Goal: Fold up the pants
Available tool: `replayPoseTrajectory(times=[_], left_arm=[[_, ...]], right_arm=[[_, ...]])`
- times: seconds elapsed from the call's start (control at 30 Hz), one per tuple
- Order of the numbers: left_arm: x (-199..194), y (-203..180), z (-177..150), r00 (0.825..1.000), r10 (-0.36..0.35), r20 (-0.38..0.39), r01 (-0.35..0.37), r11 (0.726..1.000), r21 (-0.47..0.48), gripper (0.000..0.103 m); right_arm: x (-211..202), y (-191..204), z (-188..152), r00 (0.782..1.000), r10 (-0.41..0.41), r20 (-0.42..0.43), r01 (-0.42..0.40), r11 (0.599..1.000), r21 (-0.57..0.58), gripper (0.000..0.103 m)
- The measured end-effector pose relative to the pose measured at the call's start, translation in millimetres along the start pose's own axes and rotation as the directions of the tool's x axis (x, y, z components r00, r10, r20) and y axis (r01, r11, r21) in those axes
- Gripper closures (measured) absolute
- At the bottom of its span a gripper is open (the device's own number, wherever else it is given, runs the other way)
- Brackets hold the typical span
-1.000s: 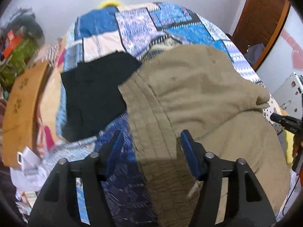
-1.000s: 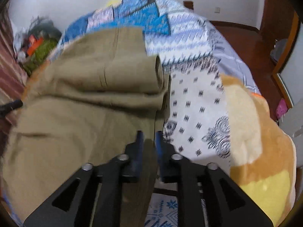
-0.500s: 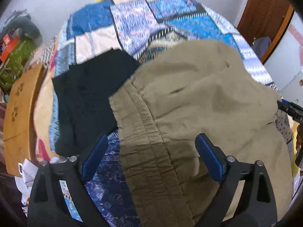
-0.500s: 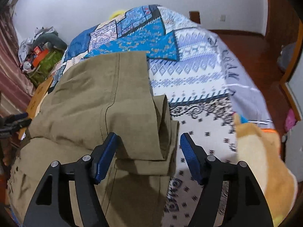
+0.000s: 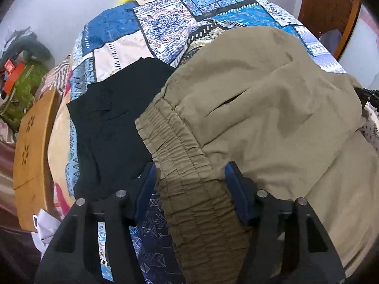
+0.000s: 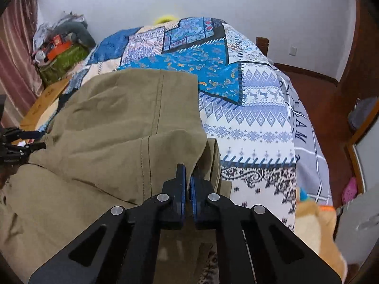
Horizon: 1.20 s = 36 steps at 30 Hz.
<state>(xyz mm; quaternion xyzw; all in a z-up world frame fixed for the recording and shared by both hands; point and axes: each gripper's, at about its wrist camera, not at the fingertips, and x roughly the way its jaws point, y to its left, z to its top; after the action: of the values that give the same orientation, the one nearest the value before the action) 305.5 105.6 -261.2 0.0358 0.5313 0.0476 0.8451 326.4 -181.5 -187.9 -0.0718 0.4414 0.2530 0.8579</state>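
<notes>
Olive-khaki pants (image 5: 260, 99) lie folded over on the patchwork bed, elastic waistband (image 5: 175, 142) toward the left gripper. My left gripper (image 5: 190, 177) is open, its blue pads straddling the waistband. In the right wrist view the pants (image 6: 113, 123) cover the near left of the bed, with the doubled leg ends (image 6: 210, 163) near the fingers. My right gripper (image 6: 187, 177) is shut beside that folded edge; whether any cloth is pinched between the pads cannot be told.
A black garment (image 5: 111, 127) lies left of the pants on the quilt (image 5: 165, 23). A wooden board (image 5: 30, 146) stands at the bed's left side. Clutter (image 6: 59, 47) is piled by the wall. A yellow plush (image 6: 315, 227) lies near right.
The left gripper opened wide, then narrowed somewhat around the waistband. The right gripper, shut a second ago, opened half a second ago and is shut again. The pants' top layer was laid down.
</notes>
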Motion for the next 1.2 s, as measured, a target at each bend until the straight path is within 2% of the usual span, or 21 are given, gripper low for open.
replayPoseTrajectory(times=[0.07,0.2,0.33,0.43,0.47,0.57,0.6,0.67,0.73,0.8,0.83,0.9,1.0,1.07,1.2], left_arm=[[2.6,4.4,-0.6,1.0,0.003,0.002,-0.003,1.0,-0.018,0.041],[8.6,14.6,-5.4,0.999,-0.046,0.0,0.046,0.995,-0.093,0.039],[9.2,14.5,-6.0,0.999,-0.031,0.008,0.031,0.995,-0.093,0.032],[10.4,19.5,-5.9,0.999,-0.047,0.008,0.048,0.994,-0.101,0.026],[10.3,23.6,-6.4,0.998,-0.06,0.01,0.061,0.992,-0.11,0.023],[2.7,35.2,-8.3,0.995,-0.097,0.01,0.098,0.983,-0.157,0.022],[-1.8,37.4,-8.3,0.995,-0.098,0.016,0.099,0.982,-0.162,0.022],[-13.8,41.3,-6.8,0.995,-0.093,0.044,0.099,0.983,-0.157,0.021],[-27.7,44.4,-1.7,0.996,-0.056,0.068,0.066,0.987,-0.146,0.021],[-42.6,48.1,4.3,0.994,0.015,0.105,-0.001,0.992,-0.127,0.021],[-47.9,50.3,6.9,0.992,0.028,0.122,-0.014,0.993,-0.118,0.02],[-55.2,58.1,14.2,0.988,0.051,0.148,-0.035,0.993,-0.111,0.016],[-53.7,68.7,26.1,0.985,0.074,0.154,-0.055,0.991,-0.123,0.015],[-45.9,74.4,33.9,0.987,0.073,0.144,-0.054,0.989,-0.136,0.015],[-16.5,85.6,49.7,0.994,0.061,0.094,-0.044,0.984,-0.172,0.015]], right_arm=[[9.9,1.9,1.7,1.0,-0.022,-0.022,0.021,0.999,-0.024,0.1],[35.0,0.7,-4.8,0.995,-0.047,-0.089,0.043,0.998,-0.038,0.1],[48.0,-4.2,-8.7,0.99,-0.075,-0.117,0.076,0.997,-0.002,0.1],[47.8,-9.9,-6.4,0.983,-0.114,-0.145,0.118,0.993,0.018,0.1],[47.5,-13.1,-5.6,0.978,-0.133,-0.162,0.137,0.99,0.015,0.103],[36.3,-21.7,-7.6,0.975,-0.131,-0.179,0.139,0.99,0.032,0.102],[28.7,-24.2,-7.8,0.978,-0.12,-0.172,0.129,0.991,0.044,0.097],[10.7,-28.2,-8.6,0.983,-0.119,-0.144,0.128,0.99,0.058,0.096],[-9.2,-29.2,-5.0,0.987,-0.118,-0.11,0.124,0.991,0.057,0.092],[-29.9,-27.0,2.0,0.993,-0.105,-0.061,0.108,0.992,0.058,0.079],[-36.7,-26.8,6.0,0.995,-0.094,-0.036,0.096,0.994,0.06,0.075],[-53.8,-19.7,15.2,0.997,-0.076,0.029,0.074,0.995,0.059,0.057],[-66.5,-10.6,33.9,0.994,-0.052,0.1,0.047,0.998,0.053,0.043],[-68.3,-4.5,46.6,0.991,-0.032,0.133,0.026,0.998,0.05,0.037],[-49.6,5.4,73.2,0.989,-0.009,0.148,0.005,1.0,0.028,0.037]])
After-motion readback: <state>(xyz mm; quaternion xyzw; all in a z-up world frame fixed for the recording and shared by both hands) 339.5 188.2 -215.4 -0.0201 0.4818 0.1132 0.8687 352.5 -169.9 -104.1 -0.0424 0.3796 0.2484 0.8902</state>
